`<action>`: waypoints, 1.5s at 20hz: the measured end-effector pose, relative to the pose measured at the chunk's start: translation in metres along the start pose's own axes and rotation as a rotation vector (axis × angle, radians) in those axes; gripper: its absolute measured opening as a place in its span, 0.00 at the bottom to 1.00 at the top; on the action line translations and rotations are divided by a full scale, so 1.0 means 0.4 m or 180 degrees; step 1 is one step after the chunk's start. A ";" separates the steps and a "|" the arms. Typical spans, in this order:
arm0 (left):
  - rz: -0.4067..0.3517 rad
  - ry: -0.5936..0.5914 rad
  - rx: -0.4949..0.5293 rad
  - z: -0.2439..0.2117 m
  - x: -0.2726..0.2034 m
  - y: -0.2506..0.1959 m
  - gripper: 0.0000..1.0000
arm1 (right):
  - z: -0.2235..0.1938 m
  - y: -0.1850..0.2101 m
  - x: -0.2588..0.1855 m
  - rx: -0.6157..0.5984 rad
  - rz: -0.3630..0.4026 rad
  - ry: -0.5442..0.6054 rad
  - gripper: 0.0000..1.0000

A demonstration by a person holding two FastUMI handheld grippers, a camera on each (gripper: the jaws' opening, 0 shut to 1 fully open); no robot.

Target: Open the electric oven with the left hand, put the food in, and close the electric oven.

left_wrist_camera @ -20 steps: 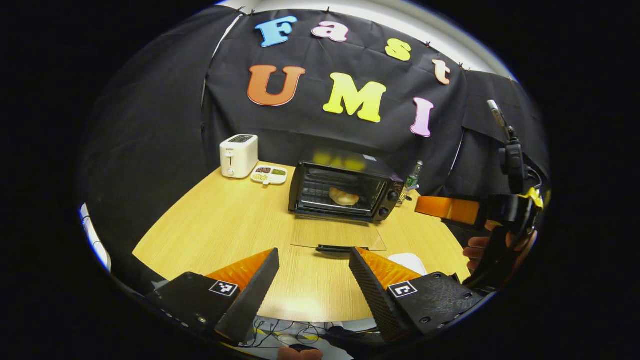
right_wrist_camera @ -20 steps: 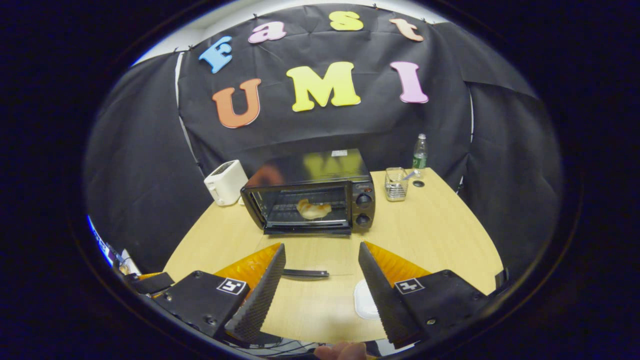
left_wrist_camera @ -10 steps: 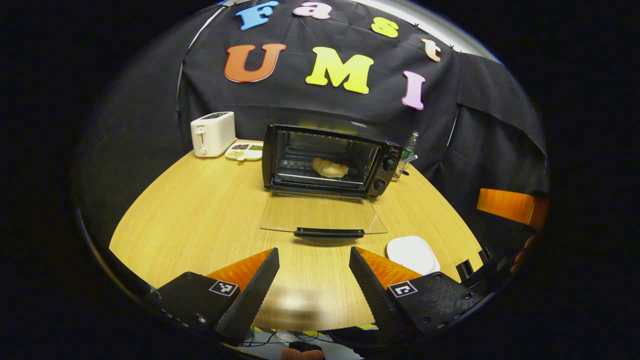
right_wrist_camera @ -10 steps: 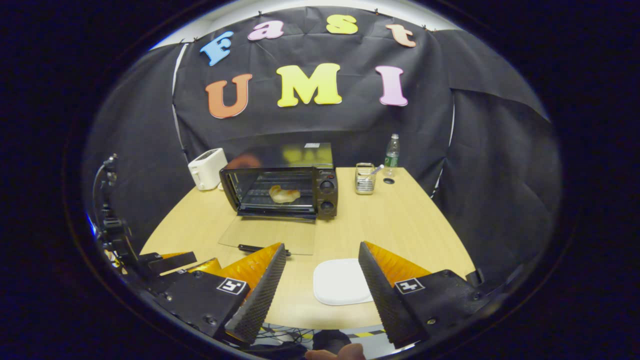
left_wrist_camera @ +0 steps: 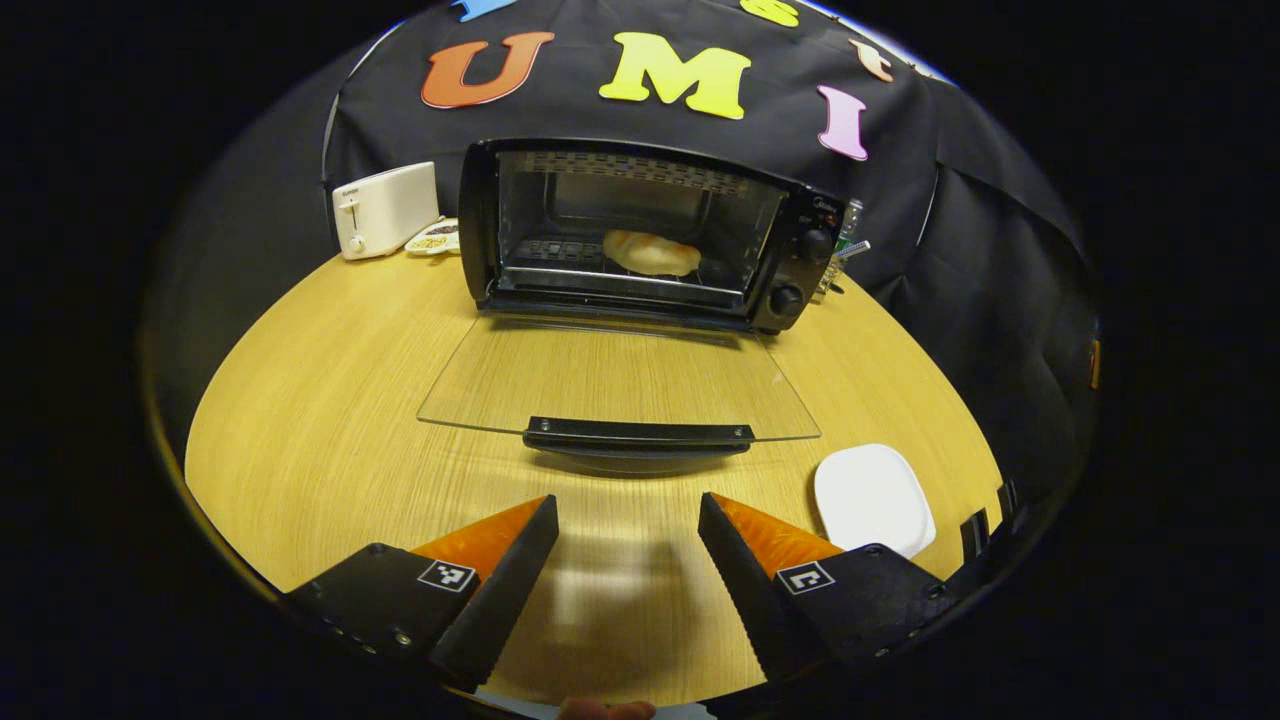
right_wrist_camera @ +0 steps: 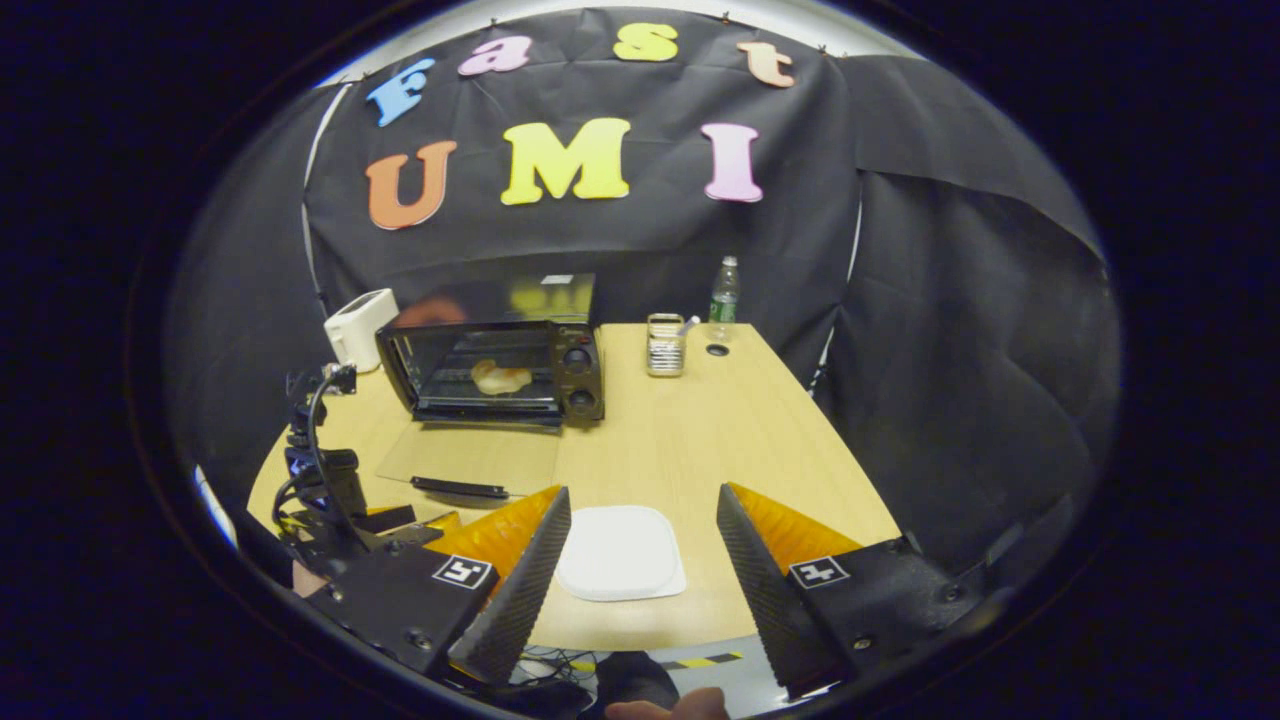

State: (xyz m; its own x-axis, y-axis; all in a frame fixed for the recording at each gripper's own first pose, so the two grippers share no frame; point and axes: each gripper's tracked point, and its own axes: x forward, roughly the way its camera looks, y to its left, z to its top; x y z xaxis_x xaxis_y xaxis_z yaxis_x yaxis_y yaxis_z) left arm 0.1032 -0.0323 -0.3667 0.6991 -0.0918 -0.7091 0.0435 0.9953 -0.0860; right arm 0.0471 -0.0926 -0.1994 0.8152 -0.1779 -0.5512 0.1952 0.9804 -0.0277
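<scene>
Two steps look done, one is left. On the bench (left_wrist_camera: 330, 400) the oven (left_wrist_camera: 640, 235) stands with its door (left_wrist_camera: 615, 380) folded flat and the food (left_wrist_camera: 650, 252) on the rack inside. Closing it remains (a lift at the handle (left_wrist_camera: 638, 434)). A plate (right_wrist_camera: 620, 552) lies bare. Left claw (left_wrist_camera: 628, 560) is spread wide and empty, just short of the handle; right claw (right_wrist_camera: 640, 560) likewise.
</scene>
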 end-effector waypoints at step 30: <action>-0.0204 -0.1210 0.0564 0.539 -0.103 -0.067 0.94 | 0.150 -0.003 -0.083 0.0367 -0.0158 -0.0524 0.93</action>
State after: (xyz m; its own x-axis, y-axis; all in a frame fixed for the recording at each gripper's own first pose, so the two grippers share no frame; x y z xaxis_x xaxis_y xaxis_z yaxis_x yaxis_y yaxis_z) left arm 0.2270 -0.0487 -0.1842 0.9031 -0.1694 -0.3947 0.1943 0.9807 0.0237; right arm 0.0524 -0.0931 -0.1310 0.8792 -0.2466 -0.4077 0.2909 0.9555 0.0494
